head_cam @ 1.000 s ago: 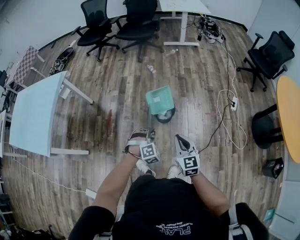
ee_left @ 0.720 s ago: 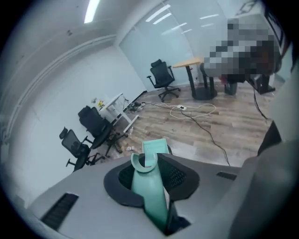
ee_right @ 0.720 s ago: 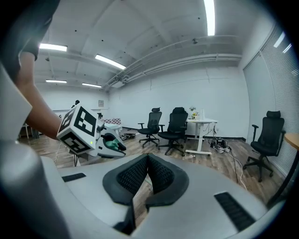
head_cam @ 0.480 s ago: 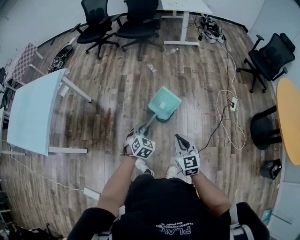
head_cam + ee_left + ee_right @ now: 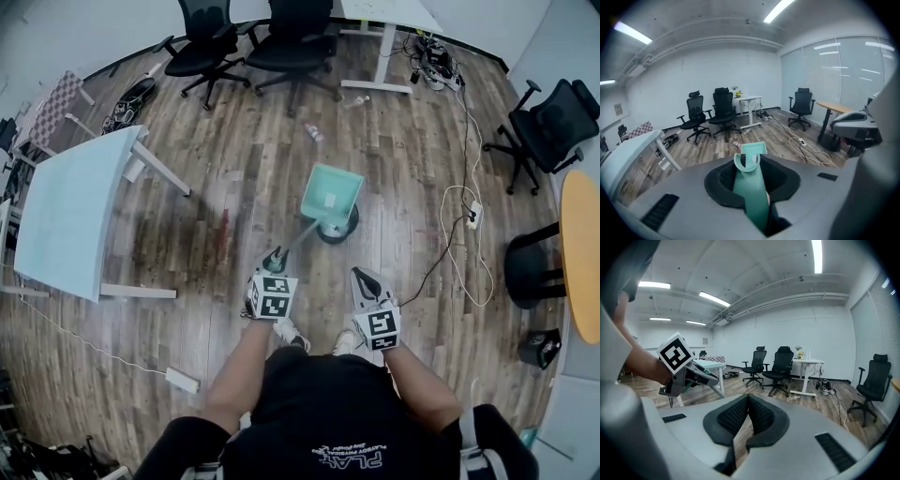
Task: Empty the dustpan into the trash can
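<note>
- Dustpan (image 5: pixel 331 192): one, teal. Its handle is clamped between the jaws of the left gripper (image 5: pixel 275 262), close in front of the person.
- Black shirt (image 5: pixel 328 412): the print is too small to read.
- Right gripper (image 5: pixel 364 279): just beside the left one, jaws together, nothing between them.
- Long axis: runs from the left gripper away from the person, up and right in the head view, pan end farthest.
- Pan end: overlaps the one dark round trash can (image 5: pixel 339 228) on the floor.
- Office chairs (image 5: pixel 208 42): three, black, beyond.

Bare floor (image 5: pixel 253 178) beside trash can (image 5: pixel 341 232), cable (image 5: pixel 448 246) right
</note>
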### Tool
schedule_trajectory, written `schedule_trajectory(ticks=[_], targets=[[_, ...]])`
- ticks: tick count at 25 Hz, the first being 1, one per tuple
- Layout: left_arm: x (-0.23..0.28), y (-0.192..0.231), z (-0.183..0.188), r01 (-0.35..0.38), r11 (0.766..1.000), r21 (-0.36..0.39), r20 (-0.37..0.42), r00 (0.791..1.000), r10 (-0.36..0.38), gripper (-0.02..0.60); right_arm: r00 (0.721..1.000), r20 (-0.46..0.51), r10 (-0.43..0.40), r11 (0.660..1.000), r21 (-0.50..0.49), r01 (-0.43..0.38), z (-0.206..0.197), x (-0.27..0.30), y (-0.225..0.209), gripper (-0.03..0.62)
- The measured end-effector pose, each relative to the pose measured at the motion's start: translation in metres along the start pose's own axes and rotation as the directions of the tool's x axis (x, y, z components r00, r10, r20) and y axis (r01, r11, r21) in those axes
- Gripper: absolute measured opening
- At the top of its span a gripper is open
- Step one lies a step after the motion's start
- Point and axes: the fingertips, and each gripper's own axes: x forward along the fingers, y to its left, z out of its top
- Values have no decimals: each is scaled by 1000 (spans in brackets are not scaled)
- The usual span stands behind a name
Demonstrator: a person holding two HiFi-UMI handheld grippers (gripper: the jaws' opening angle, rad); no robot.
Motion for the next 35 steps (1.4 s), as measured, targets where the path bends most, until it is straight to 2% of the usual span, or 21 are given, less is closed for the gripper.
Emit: schedule_trajectory(ticks=[7, 11, 18, 22, 27, 35], targets=[[-14, 53, -14, -86, 991, -107, 3, 996, 86, 89, 1000, 0, 7, 1000, -4, -7, 6, 24, 18, 23], [-18, 80, -32, -140, 976, -164, -41, 990, 135, 87, 1000, 3, 29, 1000, -10, -29, 9, 34, 32, 23], [-7, 125, -59, -189, 959, -209, -103, 980, 170, 87, 997, -26, 71, 997, -7, -71, 8, 55, 61, 23], [0, 148, -73, -191, 954, -232, -142, 977, 161, 87, 996, -56, 75, 997, -3, -75, 2, 70, 68, 23], [18, 165, -99, -182, 950, -253, -204, 970, 132, 87, 995, -89, 41, 999, 11, -41, -4, 94, 68, 23], [57, 177, -132, -145, 961, -236, -298, 952, 70, 87, 996, -93, 5, 999, 40, -1, -2, 139, 68, 23]])
